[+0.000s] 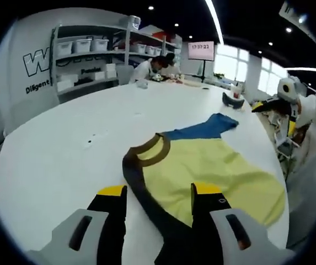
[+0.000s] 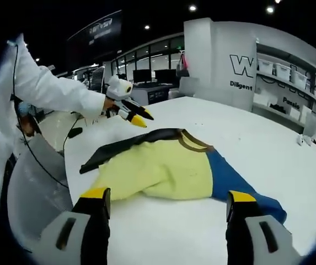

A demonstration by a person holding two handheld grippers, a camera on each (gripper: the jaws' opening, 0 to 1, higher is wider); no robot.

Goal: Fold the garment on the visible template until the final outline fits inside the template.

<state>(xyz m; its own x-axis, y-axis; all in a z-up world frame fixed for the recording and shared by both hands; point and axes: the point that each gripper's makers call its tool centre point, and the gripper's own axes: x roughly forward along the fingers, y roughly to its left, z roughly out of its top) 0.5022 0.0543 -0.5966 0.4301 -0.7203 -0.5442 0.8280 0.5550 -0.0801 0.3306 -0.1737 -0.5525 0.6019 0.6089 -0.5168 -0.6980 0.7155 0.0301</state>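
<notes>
A shirt with a yellow body [image 1: 213, 171], brown collar [image 1: 152, 152], one dark sleeve [image 1: 141, 187] and one blue sleeve [image 1: 207, 128] lies spread, a little rumpled, on the white table [image 1: 64, 149]. My left gripper [image 1: 159, 190] hovers open just above the dark sleeve, which runs between its jaws. My right gripper [image 2: 167, 195] is wide open over the table, just short of the shirt's yellow body [image 2: 152, 171] and blue sleeve [image 2: 229, 179]. The right gripper [image 1: 257, 107] hangs beyond the blue sleeve. The left gripper [image 2: 144, 121], held by a white-sleeved arm, hangs past the dark sleeve [image 2: 124, 146].
Shelves with white bins [image 1: 86, 44] stand behind the table, and a person [image 1: 152, 66] sits at its far end. A small dark object [image 1: 232, 101] lies near the blue sleeve. The table's edge [image 2: 72, 165] runs close to the dark sleeve.
</notes>
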